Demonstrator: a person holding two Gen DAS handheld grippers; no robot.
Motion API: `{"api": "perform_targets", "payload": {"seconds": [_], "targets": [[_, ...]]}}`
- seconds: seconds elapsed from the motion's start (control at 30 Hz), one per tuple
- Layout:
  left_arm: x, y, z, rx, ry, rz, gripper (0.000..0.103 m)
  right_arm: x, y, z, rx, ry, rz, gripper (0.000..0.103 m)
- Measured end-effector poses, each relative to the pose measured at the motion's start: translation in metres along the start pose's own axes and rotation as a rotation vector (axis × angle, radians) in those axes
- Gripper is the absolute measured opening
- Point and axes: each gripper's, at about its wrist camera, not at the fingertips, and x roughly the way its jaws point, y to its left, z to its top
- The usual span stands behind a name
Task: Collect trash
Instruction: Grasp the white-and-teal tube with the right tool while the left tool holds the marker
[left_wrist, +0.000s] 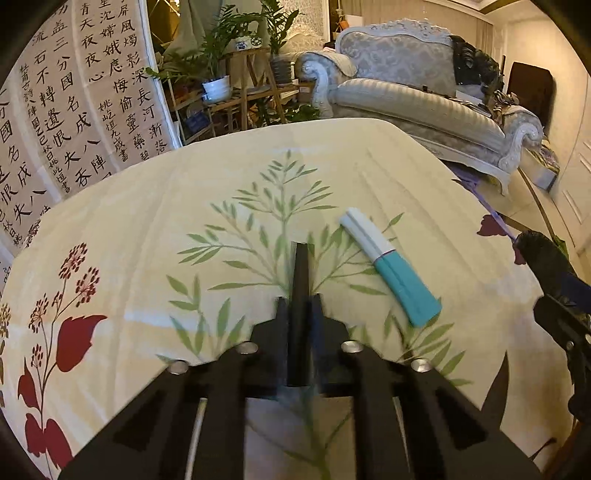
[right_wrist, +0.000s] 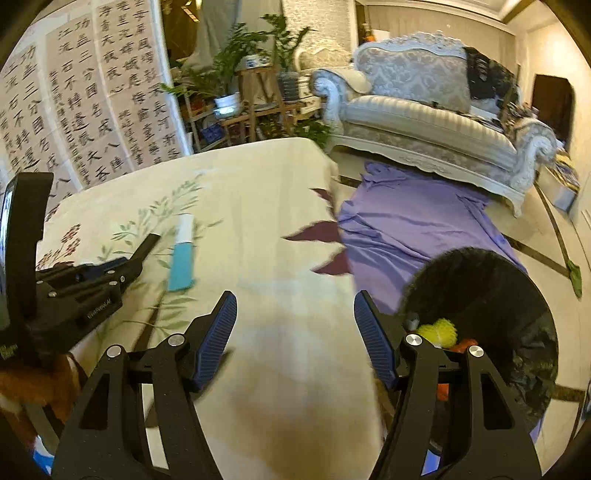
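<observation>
A flat teal and white wrapper (left_wrist: 391, 266) lies on the cream floral tablecloth (left_wrist: 147, 229). My left gripper (left_wrist: 301, 249) is shut with nothing between its fingers, its tips just left of the wrapper and apart from it. The right wrist view shows that same left gripper (right_wrist: 152, 239) at the left, pointing towards the wrapper (right_wrist: 183, 258). My right gripper (right_wrist: 295, 325) stands open over the tablecloth's near right part, its blue pads (right_wrist: 218, 328) holding nothing. A black-lined trash bin (right_wrist: 491, 288) sits low beside the table's right edge, with yellow and orange scraps (right_wrist: 441, 332) inside.
A purple cloth (right_wrist: 406, 221) covers the floor right of the table. A grey ornate sofa (right_wrist: 424, 110) stands behind it. Potted plants on a wooden stand (left_wrist: 240, 85) and a calligraphy screen (left_wrist: 74, 110) are at the back left.
</observation>
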Motion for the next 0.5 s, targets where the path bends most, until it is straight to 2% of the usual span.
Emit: {"api": "perform_targets", "payload": {"seconds": [0.07,0.3,0.47,0.5], "targets": [[-0.003,0.009,-0.003,-0.01,-0.002,-0.018,0.012,0.005,0.01,0.003,-0.018,0.01,0.021,0.064],[-0.01,0.044,-0.014,-0.042,0.0,0.026,0.012,0.03,0.051,0.012,-0.111,0.06,0.073,0.064],[-0.011,0.075,-0.019,-0.082,0.003,0.062,0.012,0.048,0.075,0.019,-0.163,0.097,0.088,0.059],[-0.011,0.08,-0.019,-0.093,0.003,0.065,0.012,0.051,0.078,0.021,-0.167,0.102,0.088,0.055]]}}
